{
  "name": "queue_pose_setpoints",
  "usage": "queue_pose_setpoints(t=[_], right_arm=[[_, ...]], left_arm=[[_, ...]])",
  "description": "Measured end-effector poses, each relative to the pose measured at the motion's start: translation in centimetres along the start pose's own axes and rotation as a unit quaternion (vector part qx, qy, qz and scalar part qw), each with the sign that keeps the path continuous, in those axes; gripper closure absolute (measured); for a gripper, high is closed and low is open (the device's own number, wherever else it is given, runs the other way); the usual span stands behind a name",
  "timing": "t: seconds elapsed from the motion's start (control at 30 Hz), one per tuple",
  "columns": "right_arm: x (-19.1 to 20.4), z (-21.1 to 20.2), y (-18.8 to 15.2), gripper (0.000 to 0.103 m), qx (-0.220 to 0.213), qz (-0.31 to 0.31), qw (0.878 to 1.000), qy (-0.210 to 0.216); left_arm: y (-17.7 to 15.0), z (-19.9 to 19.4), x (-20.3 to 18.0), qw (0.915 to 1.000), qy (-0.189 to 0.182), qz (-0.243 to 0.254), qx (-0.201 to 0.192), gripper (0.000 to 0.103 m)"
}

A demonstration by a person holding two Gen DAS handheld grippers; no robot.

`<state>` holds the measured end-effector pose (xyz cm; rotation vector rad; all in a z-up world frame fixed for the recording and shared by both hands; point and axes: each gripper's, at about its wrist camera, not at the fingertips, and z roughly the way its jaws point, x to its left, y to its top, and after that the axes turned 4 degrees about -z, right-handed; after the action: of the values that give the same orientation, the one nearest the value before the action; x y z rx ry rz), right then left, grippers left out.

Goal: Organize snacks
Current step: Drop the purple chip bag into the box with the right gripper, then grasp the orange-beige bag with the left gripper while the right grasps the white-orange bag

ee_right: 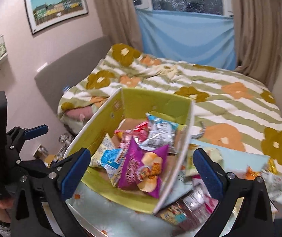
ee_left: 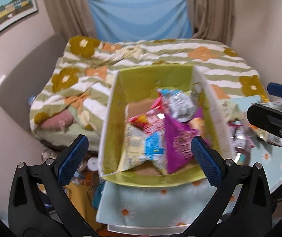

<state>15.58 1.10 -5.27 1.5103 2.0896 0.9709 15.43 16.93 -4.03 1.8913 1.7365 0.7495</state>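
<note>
Lime-green open cardboard box (ee_right: 105,122) on the daisy-print worktop (ee_left: 152,207): holds crinkly purple crisp packet (ee_right: 141,167) among others. Loose foil packets (ee_right: 192,203) just right of box. Left tool (ee_left: 141,158), right tool (ee_right: 141,169): both spread, empty. Step: between picks; next, likely a loose packet.

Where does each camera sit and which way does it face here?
Left wrist: on the left gripper, angled down over the green box of snacks toward the bed; its open blue-padded fingers show, with the right gripper at the right edge.
Right wrist: on the right gripper, same downward slant; its open fingers show, the left gripper and a hand at left.
Shared: box, purple snack bag, bed, window.
</note>
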Motion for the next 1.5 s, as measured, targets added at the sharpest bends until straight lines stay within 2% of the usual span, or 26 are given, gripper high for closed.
queue_pose_setpoints(t=[0.13,0.33,0.57,0.8,1.07,1.23,1.5], right_arm=[[-2.1,-3.4,-1.5,0.000,-0.013,0.032,0.998,-0.045],[-6.4,-7.6,-4.3,0.000,-0.022,0.077,0.992,-0.100],[-13.1,-11.5,-7.7,0.000,-0.021,0.134,0.976,-0.173],[-19.4,-12.3,-11.1,0.000,-0.005,0.204,0.963,-0.176],[-25.5,-9.0,-15.7,0.000,0.036,0.313,0.938,-0.145],[-27.3,-5.9,-17.5,0.000,0.061,0.349,0.926,-0.127],[-29.6,-3.2,-19.0,0.000,0.064,0.405,0.906,-0.109]], left_arm=[[0.4,-1.1,-2.8,0.9987,-0.042,0.025,-0.017,0.000],[0.8,-1.5,-7.9,0.9953,-0.076,0.054,-0.028,0.000],[1.8,-0.9,-14.8,0.9914,-0.104,0.077,-0.021,0.000],[2.4,2.1,-22.3,0.9868,-0.118,0.111,0.012,0.000],[1.3,8.0,-29.8,0.9748,-0.132,0.164,0.075,0.000],[0.3,11.7,-33.1,0.9665,-0.131,0.194,0.106,0.000],[-0.8,15.4,-35.9,0.9521,-0.154,0.223,0.142,0.000]])
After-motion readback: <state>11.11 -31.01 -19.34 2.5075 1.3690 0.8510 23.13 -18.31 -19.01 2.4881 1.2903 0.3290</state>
